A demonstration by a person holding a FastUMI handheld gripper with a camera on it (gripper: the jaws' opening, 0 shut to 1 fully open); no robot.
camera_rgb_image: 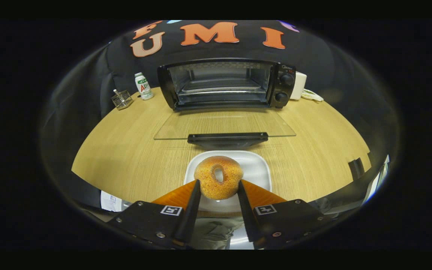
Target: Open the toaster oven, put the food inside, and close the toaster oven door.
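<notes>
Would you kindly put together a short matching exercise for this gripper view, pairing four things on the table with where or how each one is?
Things:
1. bagel
2. toaster oven door
3. white plate
4. bottle

Places or states:
A. folded down flat, open
B. beside the wire basket, left of the toaster oven
C. gripped between both fingers of the gripper
D. on the table, under the bagel

Pairs: 1-C, 2-A, 3-D, 4-B
</notes>
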